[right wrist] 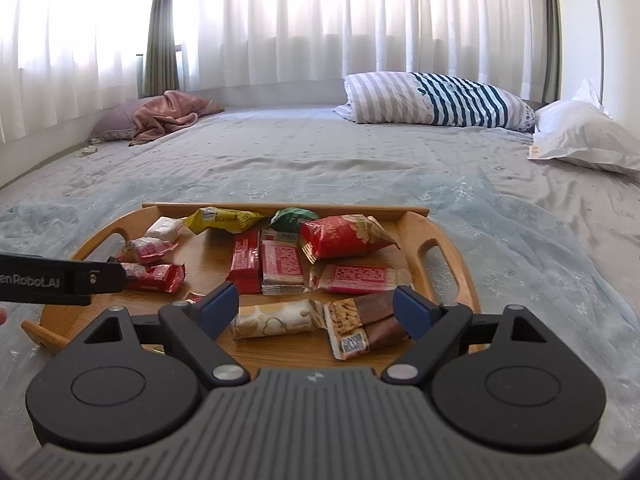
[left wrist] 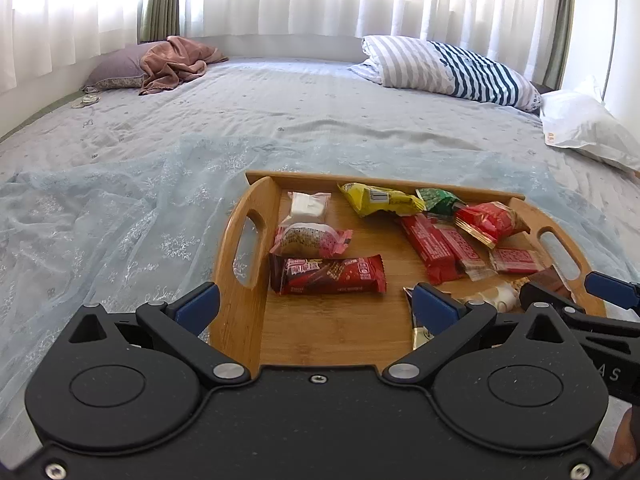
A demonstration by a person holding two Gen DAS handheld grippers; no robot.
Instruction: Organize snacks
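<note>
A bamboo tray (left wrist: 240, 320) (right wrist: 452, 264) with handle slots sits on the bed and holds several wrapped snacks. My left gripper (left wrist: 316, 306) is open and empty over the tray's near left corner, just behind a dark red bar (left wrist: 328, 276). A pink-wrapped cake (left wrist: 308, 238), a yellow bag (left wrist: 380, 200) and a red bag (left wrist: 490, 220) lie further in. My right gripper (right wrist: 316, 306) is open and empty over the tray's near edge, above a white-and-tan bar (right wrist: 276, 318) and a brown nut bar (right wrist: 364, 320). Red bars (right wrist: 246, 266) lie beyond.
The bed has a pale blue lacy cover (left wrist: 120, 220). A striped pillow (right wrist: 440, 98) and a white pillow (right wrist: 580, 140) lie at the far right. A pink blanket (left wrist: 176, 64) on a mauve pillow lies far left. White curtains hang behind.
</note>
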